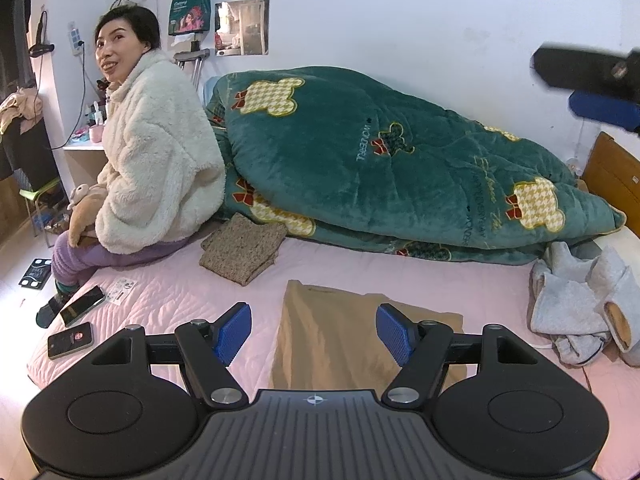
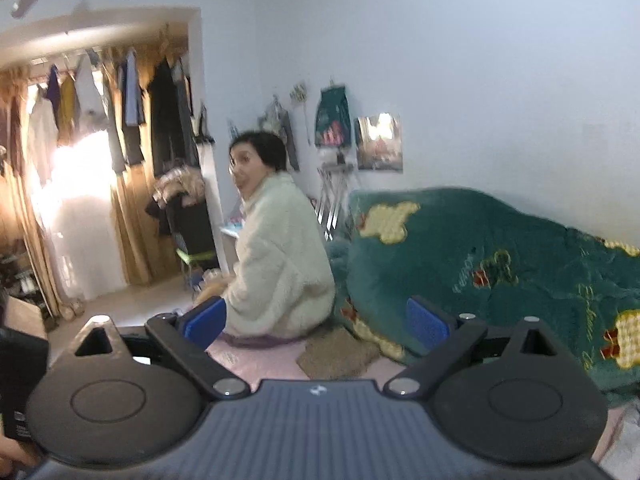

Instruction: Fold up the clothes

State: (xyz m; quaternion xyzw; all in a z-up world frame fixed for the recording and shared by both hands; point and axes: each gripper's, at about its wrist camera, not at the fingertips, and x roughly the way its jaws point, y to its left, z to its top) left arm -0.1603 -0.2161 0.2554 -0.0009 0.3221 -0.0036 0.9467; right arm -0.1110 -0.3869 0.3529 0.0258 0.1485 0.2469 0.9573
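1. Looking along the left gripper (image 1: pixel 314 334), its jaws stand wide and hold nothing; they hover just above the near part of a tan garment (image 1: pixel 340 336), which lies spread flat on the pink bed (image 1: pixel 180 292) directly ahead. This piece looks like the one in hand, smoothed out but with no fold made across it yet as far as can be seen.
2. Beyond it in the same view, a speckled brown knit (image 1: pixel 242 250) sits as a neat folded stack near the green quilt (image 1: pixel 400 152), so one item appears finished. To the right a grey hoodie (image 1: pixel 576 300) lies crumpled near the bed's edge, well apart from the tan piece and clearly still to do.
3. A person in a white fleece jacket (image 1: pixel 156 152) sits on the far left corner of the bed, and two phones (image 1: pixel 76 320) lie on the sheet close by. A dark, blurred part of the right gripper (image 1: pixel 592 76) shows high at the right edge, off the bed.
4. From the right wrist view, the right gripper (image 2: pixel 316 324) is raised and aimed across the room at the seated person, its jaws wide with nothing between them. The picture is blurred; only the knit stack and the quilt show, and neither the tan garment nor the hoodie is in view.
5. Judged overall: one piece folded, one laid out awaiting its folds, one untouched, roughly a third done.
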